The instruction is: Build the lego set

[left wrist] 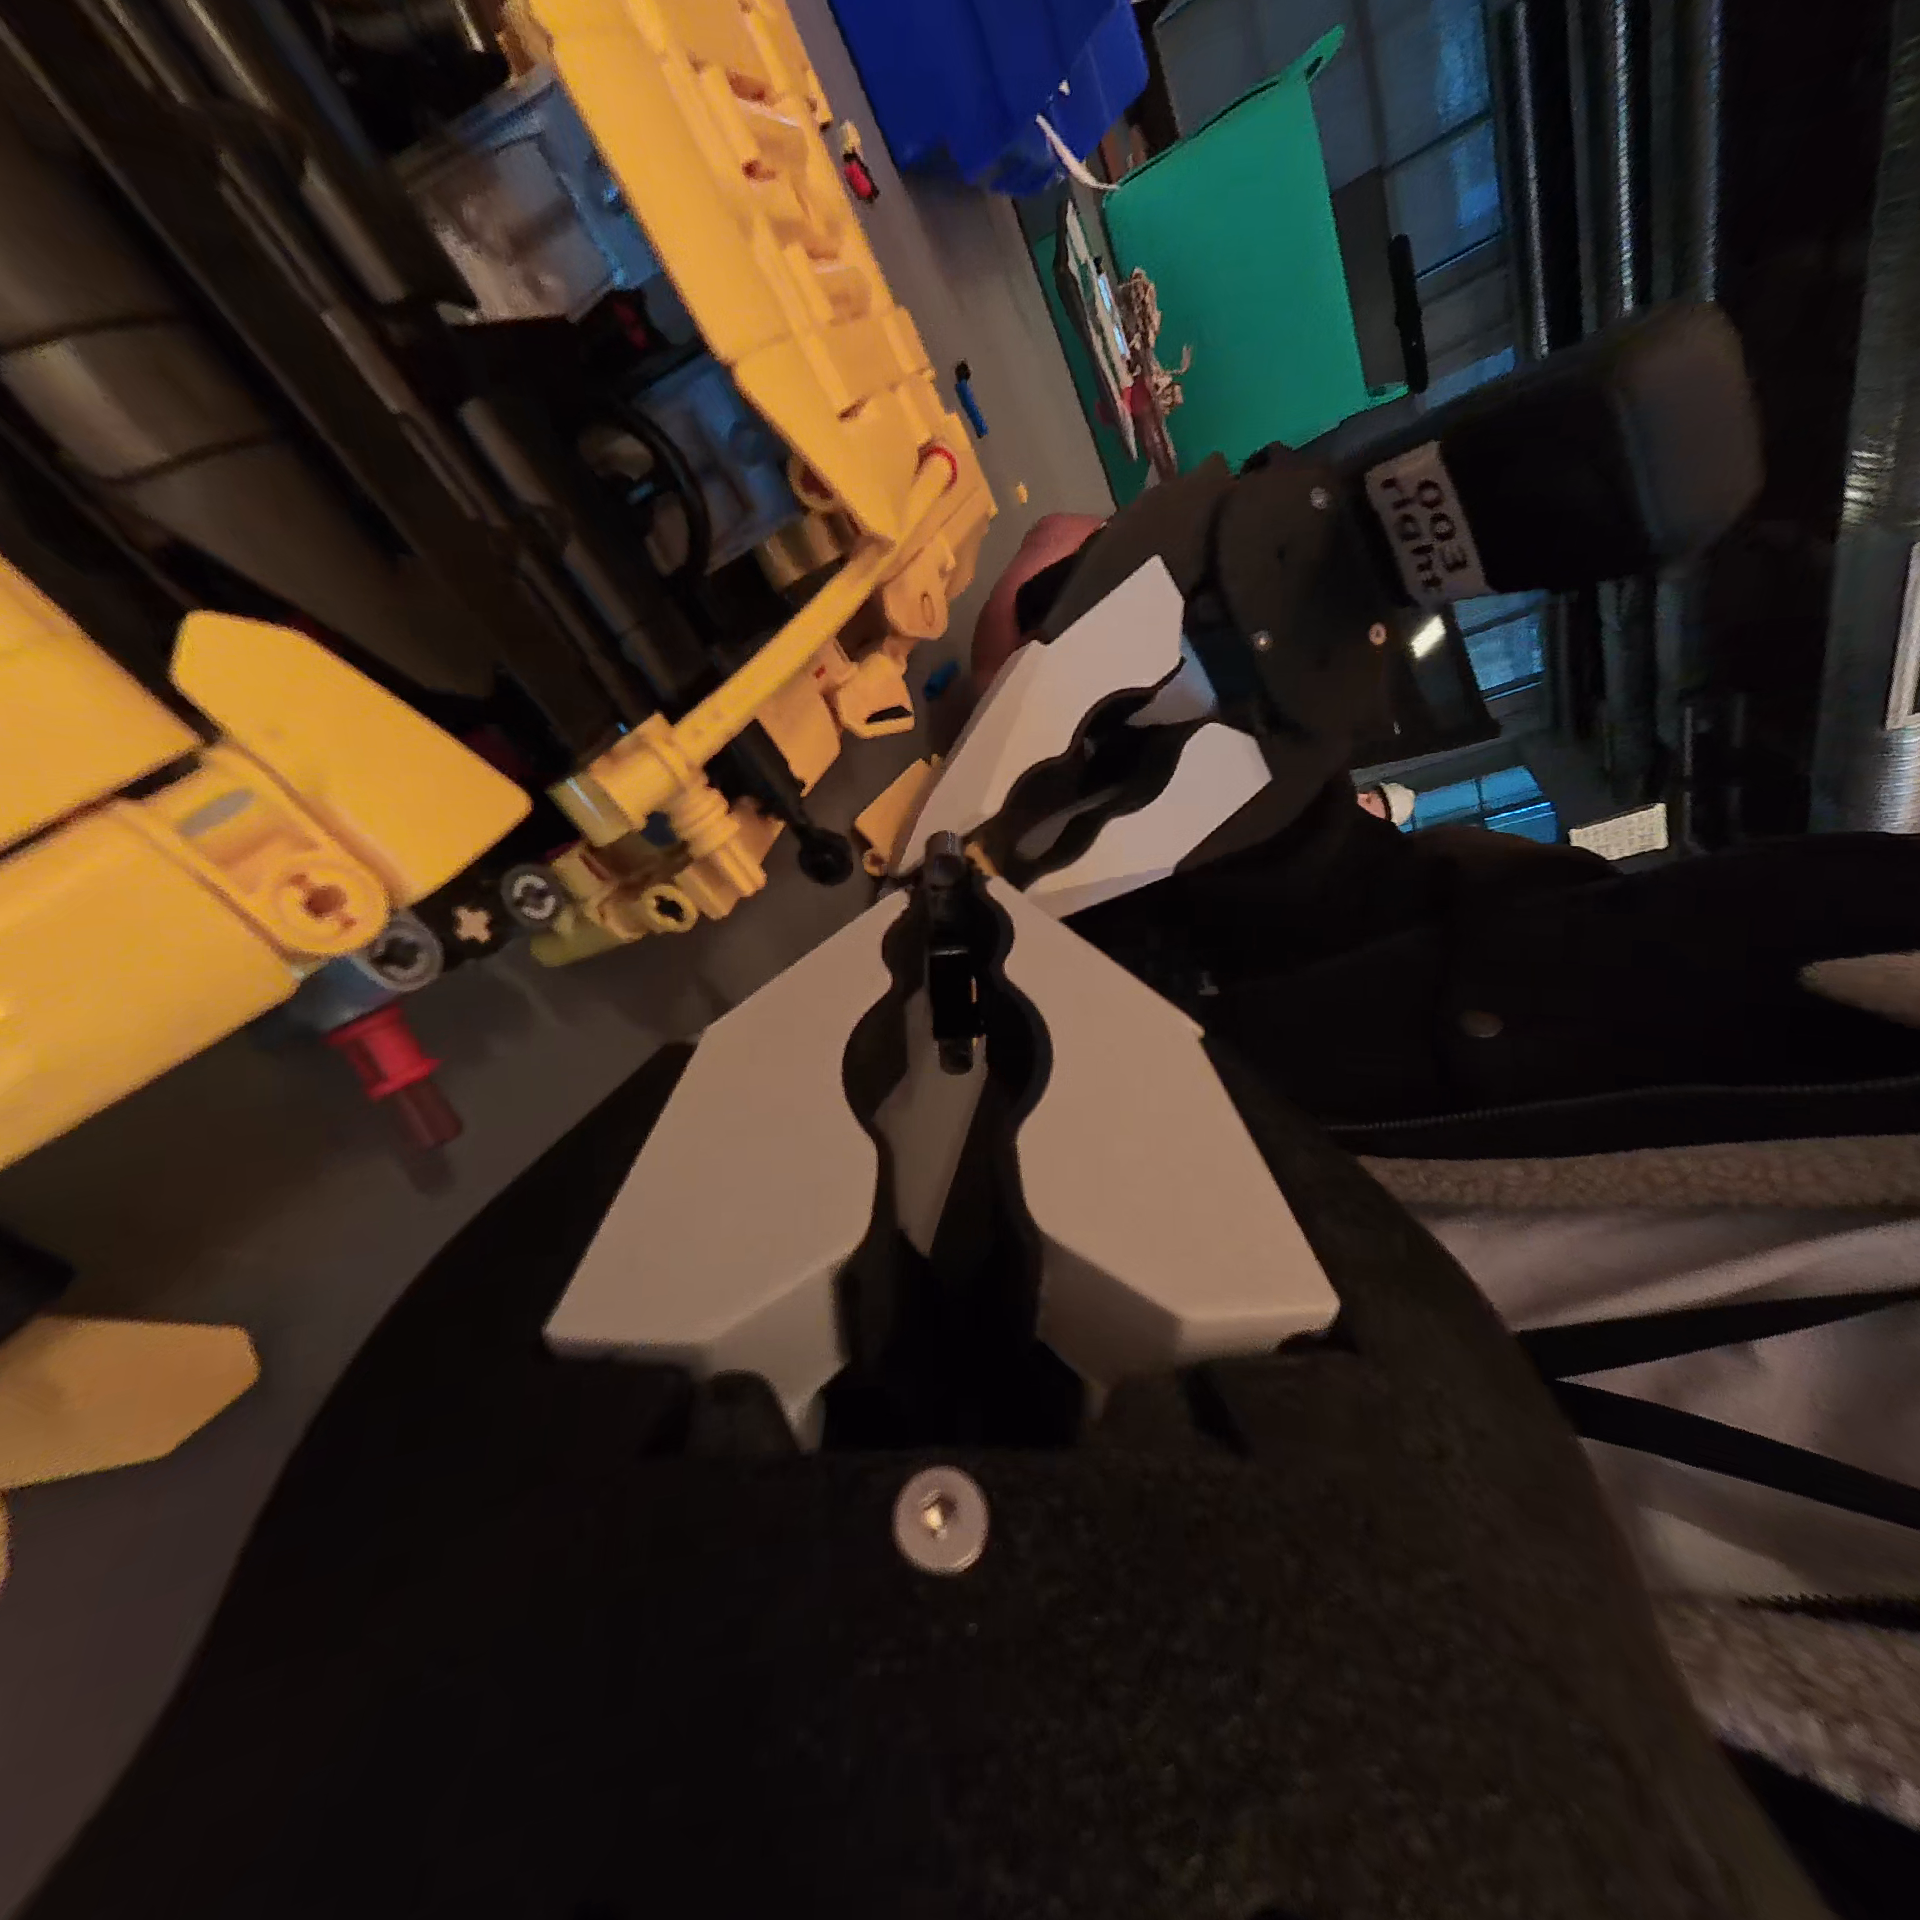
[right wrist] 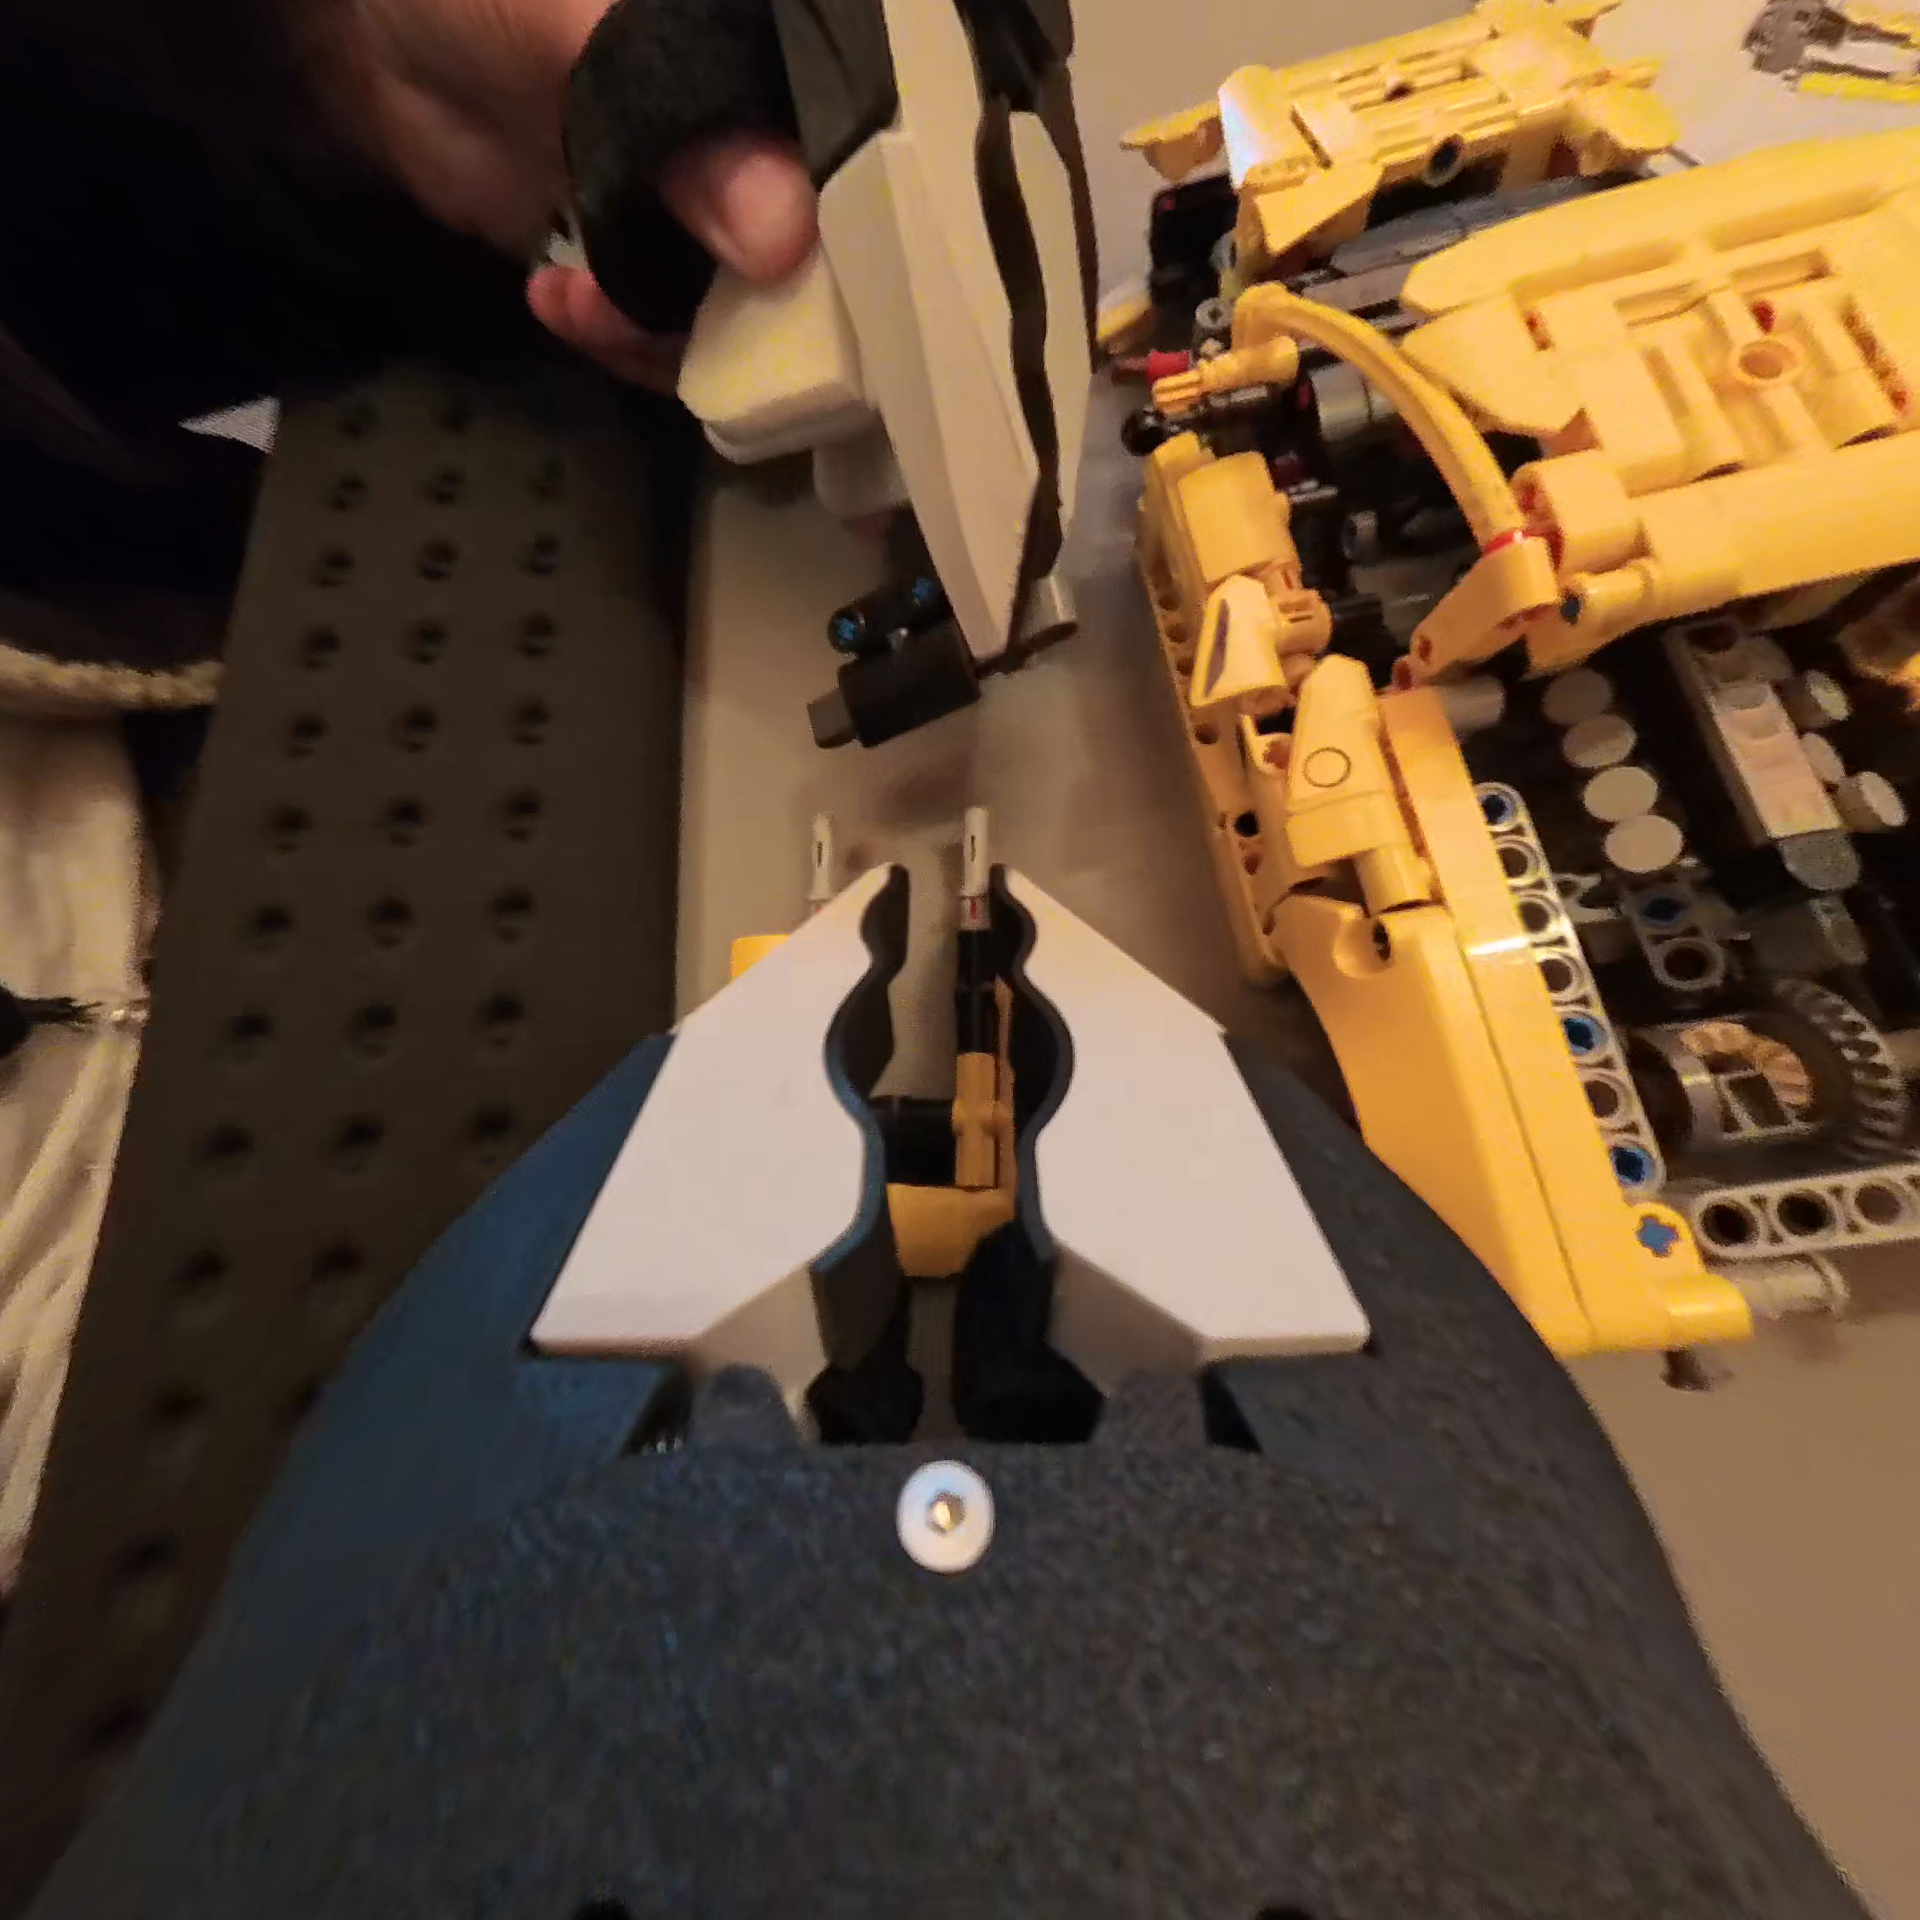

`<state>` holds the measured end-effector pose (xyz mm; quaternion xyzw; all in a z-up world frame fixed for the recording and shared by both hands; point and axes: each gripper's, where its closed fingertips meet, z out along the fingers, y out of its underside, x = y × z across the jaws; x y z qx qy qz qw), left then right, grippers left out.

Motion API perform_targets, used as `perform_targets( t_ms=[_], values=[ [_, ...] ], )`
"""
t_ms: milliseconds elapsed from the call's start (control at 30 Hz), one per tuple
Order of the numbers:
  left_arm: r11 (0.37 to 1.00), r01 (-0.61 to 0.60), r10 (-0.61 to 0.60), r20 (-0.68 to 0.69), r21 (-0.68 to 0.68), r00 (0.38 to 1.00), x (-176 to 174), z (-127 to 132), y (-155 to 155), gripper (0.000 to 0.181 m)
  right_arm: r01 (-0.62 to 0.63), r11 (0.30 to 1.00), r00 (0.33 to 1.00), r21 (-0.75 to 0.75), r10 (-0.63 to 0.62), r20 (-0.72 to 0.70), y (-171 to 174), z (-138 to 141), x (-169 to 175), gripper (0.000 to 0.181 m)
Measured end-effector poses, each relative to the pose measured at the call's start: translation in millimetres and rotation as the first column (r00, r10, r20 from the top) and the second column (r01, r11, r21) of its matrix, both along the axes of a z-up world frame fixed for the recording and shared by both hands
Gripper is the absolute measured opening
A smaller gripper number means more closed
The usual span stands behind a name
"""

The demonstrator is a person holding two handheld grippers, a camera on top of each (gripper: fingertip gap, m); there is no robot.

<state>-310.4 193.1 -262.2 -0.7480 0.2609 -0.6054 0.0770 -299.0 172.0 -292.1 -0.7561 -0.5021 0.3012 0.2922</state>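
L gripper [left wrist: 951,894], centre of left wrist view: fingers nearly closed, pinching a small black lego piece [left wrist: 954,971] w/ blue pins; same piece shows under its tips at upper centre of right wrist view. R gripper [right wrist: 940,883], centre of right wrist view: fingers closed down on a yellow-and-black lego sub-assembly [right wrist: 977,1112], white pin tip poking out past fingertips. The two grippers' tips meet nearly nose to nose in left view. Big yellow lego vehicle [right wrist: 1507,582] fills right side of right view, on grey table [right wrist: 1766,1558]. Containers: blue bin [left wrist: 987,83] at top centre of left view, contents not visible; green box [left wrist: 1236,281] beside it, can't tell what's inside. Loose red pin [left wrist: 390,1060] on table, lower left.
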Motion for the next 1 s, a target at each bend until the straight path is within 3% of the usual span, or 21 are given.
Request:
perform_targets(
  t_ms=[100, 233, 333, 633, 1000],
  values=[
    [1.000, 0.007, -0.007, 0.025, -0.011, 1.000, -1, 4, -1, 0.006, -0.009, 1.000, 0.999, 0.015, 0.010, -0.041, 2, 4, -3, 0.015],
    [0.999, 0.035, -0.034, 0.034, -0.017, 0.999, 0, 5, -6, 0.006, -0.044, 0.995, 0.999, 0.089, 0.042, 0.020, 3, -7, -5, 0.018],
    [0.998, 0.055, -0.055, 0.025, -0.014, 0.998, 1, 3, -10, 0.006, -0.049, 0.990, 0.998, 0.133, 0.043, 0.051, 6, -6, -6, 0.004],
    [0.995, 0.103, -0.102, 0.072, -0.005, 0.992, 3, 11, -18, 0.006, -0.071, 0.886, 0.987, 0.459, -0.004, 0.161, 9, 25, -11, 0.004],
    [0.995, 0.100, -0.097, 0.111, -0.023, 0.989, 3, 15, -17, 0.006, -0.066, 0.859, 0.990, 0.508, -0.009, 0.144, 7, 35, -10, 0.004]
  ],
)
